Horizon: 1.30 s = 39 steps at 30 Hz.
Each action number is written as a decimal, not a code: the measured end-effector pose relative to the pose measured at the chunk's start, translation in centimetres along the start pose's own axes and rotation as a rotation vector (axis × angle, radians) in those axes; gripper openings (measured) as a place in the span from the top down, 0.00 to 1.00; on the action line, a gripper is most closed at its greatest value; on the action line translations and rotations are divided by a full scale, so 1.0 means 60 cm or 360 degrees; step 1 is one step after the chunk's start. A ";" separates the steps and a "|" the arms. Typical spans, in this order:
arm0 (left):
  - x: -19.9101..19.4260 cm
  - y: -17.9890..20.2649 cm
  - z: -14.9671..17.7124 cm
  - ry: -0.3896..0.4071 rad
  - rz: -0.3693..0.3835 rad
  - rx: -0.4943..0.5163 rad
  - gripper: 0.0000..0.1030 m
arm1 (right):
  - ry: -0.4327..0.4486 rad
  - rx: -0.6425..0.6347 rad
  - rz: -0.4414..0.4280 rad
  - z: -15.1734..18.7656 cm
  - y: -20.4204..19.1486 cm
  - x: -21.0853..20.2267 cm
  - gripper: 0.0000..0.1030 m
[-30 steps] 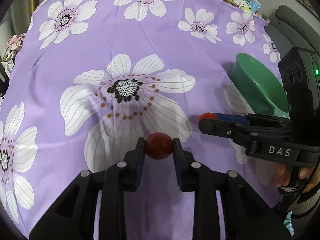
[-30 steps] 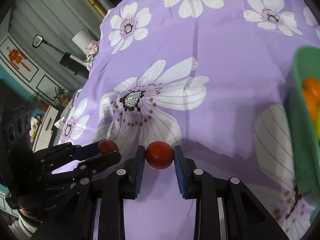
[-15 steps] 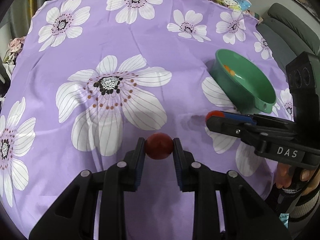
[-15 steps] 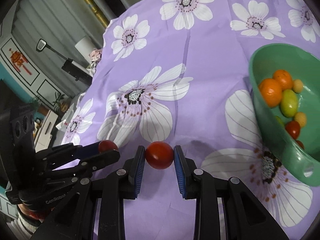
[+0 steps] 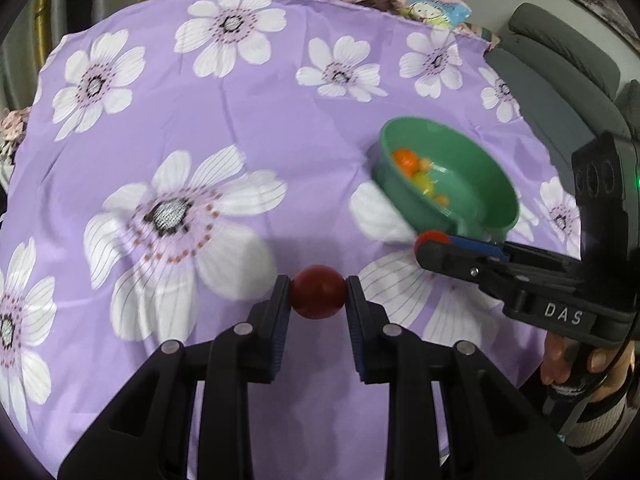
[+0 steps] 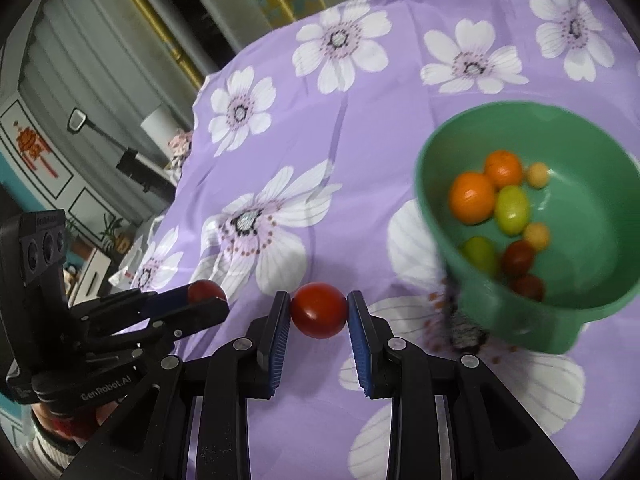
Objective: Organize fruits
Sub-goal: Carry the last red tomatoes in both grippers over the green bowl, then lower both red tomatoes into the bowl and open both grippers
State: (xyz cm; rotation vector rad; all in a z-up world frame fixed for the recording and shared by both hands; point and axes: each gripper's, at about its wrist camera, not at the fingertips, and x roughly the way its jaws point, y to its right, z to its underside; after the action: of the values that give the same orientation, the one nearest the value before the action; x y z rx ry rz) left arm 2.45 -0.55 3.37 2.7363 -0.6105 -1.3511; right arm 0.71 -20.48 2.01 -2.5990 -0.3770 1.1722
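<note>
My left gripper [image 5: 319,292] is shut on a dark red cherry tomato [image 5: 318,291], held above the purple flowered cloth [image 5: 248,120]. My right gripper [image 6: 319,310] is shut on a brighter red tomato [image 6: 319,309]. Each gripper shows in the other's view: the right gripper [image 5: 428,240] near the bowl's front rim, the left gripper [image 6: 206,294] at the lower left. A green bowl [image 5: 472,184] [image 6: 592,152] sits on the cloth to the right and holds several small fruits, orange, green, yellow and red.
A grey sofa [image 5: 568,64] stands beyond the table's right edge. Crumpled pink cloth and a printed bag [image 5: 436,6] lie at the far edge. A hand [image 5: 576,360] holds the right gripper's grip. Curtains and a white roll [image 6: 158,126] stand left of the table.
Both grippers have risen and drawn back with their tomatoes still held. The green bowl has come fully into both views, and its fruits now show.
</note>
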 end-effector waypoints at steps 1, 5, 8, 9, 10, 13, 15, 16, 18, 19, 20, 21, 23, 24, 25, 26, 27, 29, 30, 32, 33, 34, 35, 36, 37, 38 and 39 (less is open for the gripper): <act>0.002 0.007 -0.005 0.0006 0.0011 0.0006 0.74 | 0.0024 0.0003 0.0015 -0.002 0.005 -0.007 0.70; 0.019 0.044 -0.037 0.0027 0.0083 0.0050 0.74 | 0.0118 0.0033 0.0100 -0.012 0.033 -0.037 0.70; 0.031 0.073 -0.060 0.0048 0.0119 0.0093 0.74 | 0.0170 0.0080 0.0146 -0.019 0.063 -0.056 0.70; 0.037 0.085 -0.069 0.0053 0.0137 0.0107 0.74 | 0.0185 0.0096 0.0158 -0.021 0.071 -0.061 0.70; 0.044 0.096 -0.077 0.0052 0.0159 0.0120 0.74 | 0.0199 0.0110 0.0172 -0.023 0.081 -0.066 0.70; 0.066 0.119 -0.093 0.0043 0.0199 0.0159 0.74 | 0.0228 0.0148 0.0214 -0.028 0.109 -0.078 0.70; 0.087 0.135 -0.104 0.0011 0.0216 0.0179 0.74 | 0.0233 0.0164 0.0255 -0.031 0.127 -0.081 0.70; 0.097 0.142 -0.109 -0.0005 0.0223 0.0185 0.74 | 0.0231 0.0167 0.0279 -0.031 0.132 -0.081 0.70; 0.113 0.154 -0.115 -0.0022 0.0222 0.0206 0.74 | 0.0221 0.0179 0.0320 -0.031 0.147 -0.079 0.70; 0.122 0.161 -0.119 -0.0033 0.0222 0.0218 0.74 | 0.0216 0.0185 0.0322 -0.032 0.153 -0.078 0.70; 0.127 0.165 -0.120 -0.0040 0.0222 0.0227 0.74 | 0.0208 0.0190 0.0330 -0.032 0.158 -0.077 0.70; 0.135 0.171 -0.122 -0.0049 0.0216 0.0239 0.74 | 0.0200 0.0186 0.0343 -0.032 0.161 -0.075 0.70; 0.145 0.179 -0.122 -0.0066 0.0201 0.0266 0.74 | 0.0187 0.0170 0.0384 -0.032 0.167 -0.072 0.70; 0.151 0.182 -0.123 -0.0072 0.0191 0.0280 0.74 | 0.0182 0.0164 0.0394 -0.032 0.168 -0.071 0.70; 0.157 0.185 -0.123 -0.0078 0.0182 0.0290 0.74 | 0.0177 0.0161 0.0399 -0.033 0.170 -0.069 0.70; 0.162 0.186 -0.123 -0.0085 0.0172 0.0298 0.74 | 0.0171 0.0161 0.0402 -0.033 0.172 -0.068 0.70; 0.166 0.187 -0.123 -0.0092 0.0164 0.0301 0.74 | 0.0167 0.0160 0.0404 -0.033 0.175 -0.068 0.70; 0.174 0.187 -0.125 -0.0109 0.0146 0.0304 0.74 | 0.0162 0.0153 0.0408 -0.034 0.177 -0.066 0.70; 0.177 0.187 -0.125 -0.0117 0.0126 0.0311 0.74 | 0.0162 0.0147 0.0410 -0.034 0.177 -0.067 0.70; 0.181 0.188 -0.125 -0.0123 0.0096 0.0327 0.74 | 0.0161 0.0143 0.0413 -0.036 0.177 -0.067 0.70; 0.182 0.187 -0.124 -0.0127 0.0093 0.0327 0.74 | 0.0159 0.0143 0.0418 -0.037 0.178 -0.067 0.70; 0.184 0.186 -0.124 -0.0133 0.0083 0.0328 0.74 | 0.0158 0.0140 0.0423 -0.037 0.178 -0.067 0.70; 0.185 0.185 -0.123 -0.0136 0.0074 0.0332 0.73 | 0.0156 0.0140 0.0428 -0.037 0.177 -0.066 0.70; 0.187 0.185 -0.124 -0.0140 0.0068 0.0334 0.73 | 0.0152 0.0140 0.0432 -0.037 0.177 -0.066 0.70; 0.188 0.184 -0.123 -0.0143 0.0061 0.0334 0.73 | 0.0149 0.0139 0.0434 -0.037 0.177 -0.066 0.70; 0.189 0.183 -0.123 -0.0149 0.0053 0.0332 0.73 | 0.0145 0.0138 0.0438 -0.038 0.177 -0.066 0.70; 0.190 0.182 -0.123 -0.0149 0.0051 0.0331 0.73 | 0.0143 0.0138 0.0441 -0.037 0.177 -0.066 0.70</act>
State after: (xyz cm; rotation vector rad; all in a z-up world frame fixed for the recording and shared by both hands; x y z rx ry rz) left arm 10.69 -15.77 1.47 2.8178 -0.8425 -1.4951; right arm 1.21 -32.02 2.54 -2.6767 0.0545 1.1198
